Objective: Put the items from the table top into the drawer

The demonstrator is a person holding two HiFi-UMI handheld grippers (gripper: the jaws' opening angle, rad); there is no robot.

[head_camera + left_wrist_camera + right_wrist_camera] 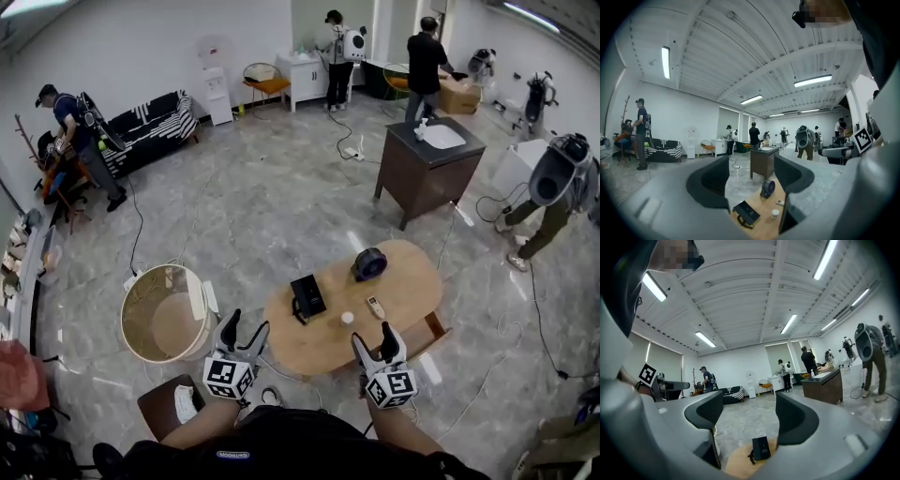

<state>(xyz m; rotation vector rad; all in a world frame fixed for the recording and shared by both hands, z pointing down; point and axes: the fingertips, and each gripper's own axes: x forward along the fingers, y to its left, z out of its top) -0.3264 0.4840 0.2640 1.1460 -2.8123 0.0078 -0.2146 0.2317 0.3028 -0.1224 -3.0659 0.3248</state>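
Lowest in head view: left gripper (246,324) and right gripper (375,336), both gaping, empty, short of oval table (412,281). On top: black case (307,295), white cap (347,318), small remote (374,306), round dark device (368,264). Drawer (433,330) seemingly ajar, lower right, seen nowhere else.
Left gripper view: all four items framed between spread jaws.
Right gripper view: case only.
Likely hazards: cap nudged off edge, round device rolling.
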